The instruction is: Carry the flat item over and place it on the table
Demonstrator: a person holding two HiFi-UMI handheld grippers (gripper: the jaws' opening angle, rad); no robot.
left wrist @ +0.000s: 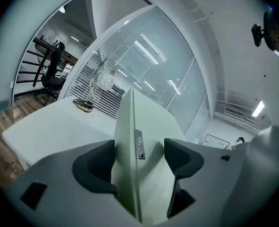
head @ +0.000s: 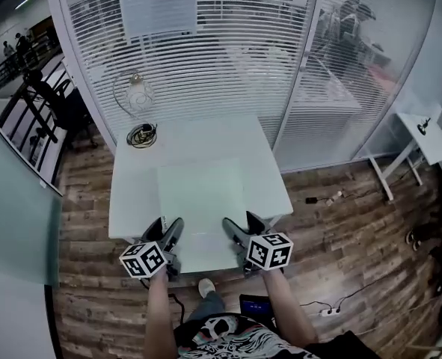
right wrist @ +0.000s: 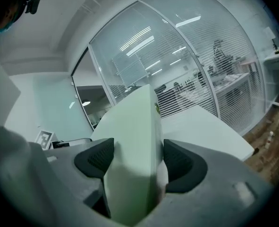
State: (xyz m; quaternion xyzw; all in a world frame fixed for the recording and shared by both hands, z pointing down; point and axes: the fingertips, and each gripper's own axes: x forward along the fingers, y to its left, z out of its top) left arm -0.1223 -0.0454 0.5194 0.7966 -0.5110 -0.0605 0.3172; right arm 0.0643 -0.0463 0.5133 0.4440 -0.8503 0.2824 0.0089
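Left gripper (left wrist: 140, 162) first: its 2 dark pads are pressed onto the near edge of the flat pale-green panel (head: 202, 200), 1 pad on each face, panel standing edge-on between them. Right gripper (right wrist: 138, 164), same story, clamped on that panel's edge a little further along. So 2 grippers, 1 panel, both biting the side nearest the person.

Writing now. On the panel's thin edge, in the left gripper view, sits a small grey label strip (left wrist: 139, 145) with a few marks on it, too small to read. In the right gripper view there's a tiny yellow-green mark (right wrist: 156, 109) near the panel's far corner, unreadable too. Each gripper carries its marker cube (head: 143, 259), black-and-white squares facing up.

Out from the grippers: from the head view the panel lies flat over the white table (head: 127, 200), roughly centred, with its near edge sticking out past the table's front edge where the grippers hold it. At the table's far left corner there's a coil of dark cable (head: 142, 134), and just behind it a clear globe-shaped lamp (head: 137, 92) with a wire loop.

Beyond the table, a glass wall with white blinds (head: 228, 58), and a printed sheet (head: 157, 2) stuck on it, text too fine to read. Wooden floor (head: 86, 223) all round, a small white side table (head: 426, 137) off to the right
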